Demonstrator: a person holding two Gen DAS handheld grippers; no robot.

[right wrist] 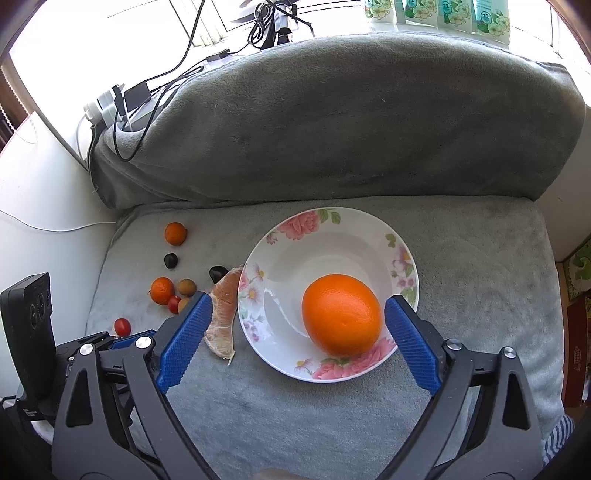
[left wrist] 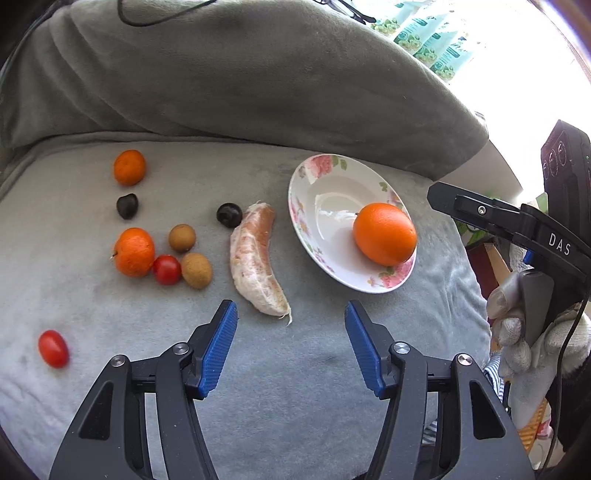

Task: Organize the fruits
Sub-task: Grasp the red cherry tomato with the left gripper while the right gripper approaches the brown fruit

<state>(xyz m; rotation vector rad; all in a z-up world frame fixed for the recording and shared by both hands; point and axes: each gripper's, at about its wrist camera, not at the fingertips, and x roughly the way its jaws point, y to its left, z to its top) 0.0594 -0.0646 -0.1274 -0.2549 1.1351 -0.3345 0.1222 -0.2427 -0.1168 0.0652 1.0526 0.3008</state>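
A floral white plate [left wrist: 325,177] [right wrist: 280,236] lies on a grey cushion and holds a large orange [left wrist: 384,233] [right wrist: 341,314]. A peeled pomelo segment [left wrist: 255,258] [right wrist: 221,317] lies left of the plate. Further left lie two mandarins [left wrist: 129,167] [left wrist: 133,252], two dark plums [left wrist: 127,205] [left wrist: 229,214], two brown longans [left wrist: 182,237] [left wrist: 196,270] and two cherry tomatoes [left wrist: 167,269] [left wrist: 53,348]. My left gripper [left wrist: 291,314] is open and empty, just short of the segment's near end. My right gripper [right wrist: 295,314] is open, its jaws either side of the plate's near half and the orange.
A grey back cushion [right wrist: 332,122] rises behind the seat. Cables and a power strip [right wrist: 122,99] lie on the sill at the back left. Green floral packs [right wrist: 443,14] stand at the back right. The right gripper's body [left wrist: 517,225] is by the plate's right side.
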